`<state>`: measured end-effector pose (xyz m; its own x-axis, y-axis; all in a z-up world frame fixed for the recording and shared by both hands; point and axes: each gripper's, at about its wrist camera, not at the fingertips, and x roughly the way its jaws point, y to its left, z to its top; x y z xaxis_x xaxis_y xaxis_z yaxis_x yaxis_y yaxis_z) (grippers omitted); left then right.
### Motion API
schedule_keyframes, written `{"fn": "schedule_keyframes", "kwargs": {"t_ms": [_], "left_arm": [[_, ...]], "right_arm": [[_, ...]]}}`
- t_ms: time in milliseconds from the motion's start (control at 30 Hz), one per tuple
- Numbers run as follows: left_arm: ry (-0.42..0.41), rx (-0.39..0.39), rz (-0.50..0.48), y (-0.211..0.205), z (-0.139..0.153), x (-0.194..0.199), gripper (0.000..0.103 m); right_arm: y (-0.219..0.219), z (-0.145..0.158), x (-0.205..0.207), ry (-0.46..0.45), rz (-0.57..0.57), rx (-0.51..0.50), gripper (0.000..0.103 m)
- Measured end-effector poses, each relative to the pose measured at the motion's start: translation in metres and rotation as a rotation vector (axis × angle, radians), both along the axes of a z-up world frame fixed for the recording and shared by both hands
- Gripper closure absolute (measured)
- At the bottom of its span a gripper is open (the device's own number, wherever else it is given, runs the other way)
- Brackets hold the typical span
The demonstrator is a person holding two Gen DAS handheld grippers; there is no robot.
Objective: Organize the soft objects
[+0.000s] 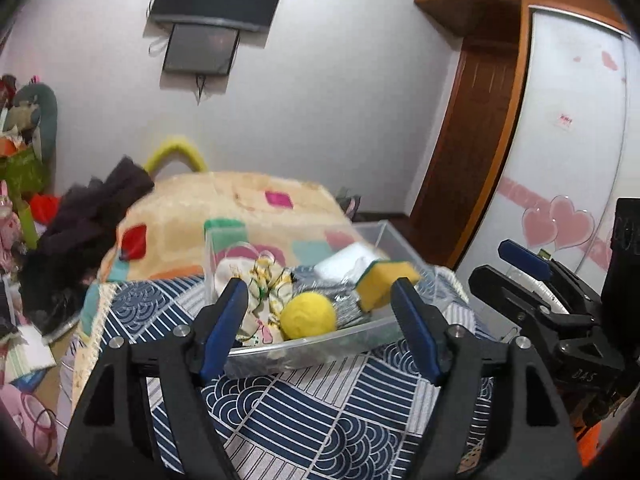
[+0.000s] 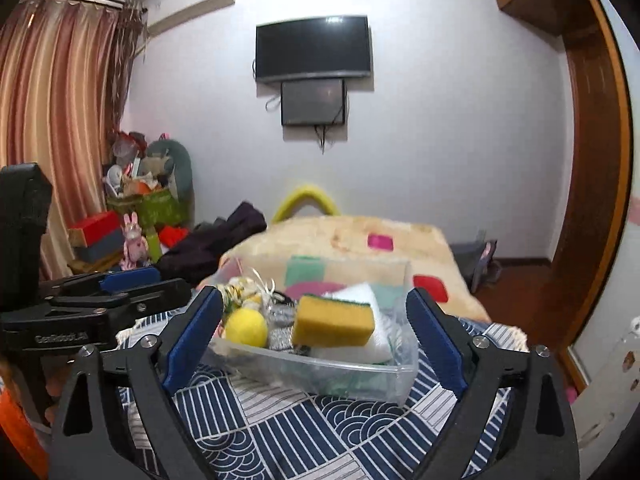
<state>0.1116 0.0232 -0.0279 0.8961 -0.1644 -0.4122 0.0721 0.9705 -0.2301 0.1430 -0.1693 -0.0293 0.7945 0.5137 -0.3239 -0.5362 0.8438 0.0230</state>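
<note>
A clear plastic bin (image 1: pixel 320 342) (image 2: pixel 352 376) stands on the blue patterned cloth. In it lie a yellow ball (image 1: pixel 308 316) (image 2: pixel 246 327), a yellow-green sponge (image 1: pixel 386 282) (image 2: pixel 334 320), a white pad (image 1: pixel 344 260) (image 2: pixel 360 292), a grey scrubber (image 1: pixel 346 304) and a patterned fabric scrunchie (image 1: pixel 268 280) (image 2: pixel 244 292). My left gripper (image 1: pixel 320 292) is open and empty, just short of the bin's near wall. My right gripper (image 2: pixel 316 304) is open and empty, facing the bin. Each gripper shows in the other's view (image 1: pixel 532 276) (image 2: pixel 116 284).
The blue patterned cloth (image 1: pixel 304 416) (image 2: pixel 304 432) covers the near surface. Behind is a bed with a beige blanket (image 1: pixel 240 208) (image 2: pixel 352 236) and dark clothes (image 1: pixel 92 216) (image 2: pixel 216 240). Boxes and toys (image 2: pixel 136 208) are piled at the left. A wardrobe (image 1: pixel 572 132) stands right.
</note>
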Motion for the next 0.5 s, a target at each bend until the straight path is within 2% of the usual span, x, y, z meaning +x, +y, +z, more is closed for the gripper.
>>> {"fn": "schedule_keyframes", "kwargs": {"t_ms": [267,500], "left_arm": [[-0.140,0.085,0.045,-0.011,0.025,-0.045,0.011],[-0.180,0.111,0.087,-0.014,0.032,-0.067,0.007]], "right_arm": [[-0.006,0.017,-0.024,-0.094,-0.015,0.056,0.001],[-0.007,0.022,-0.043,-0.146,-0.015,0.072,0.000]]}}
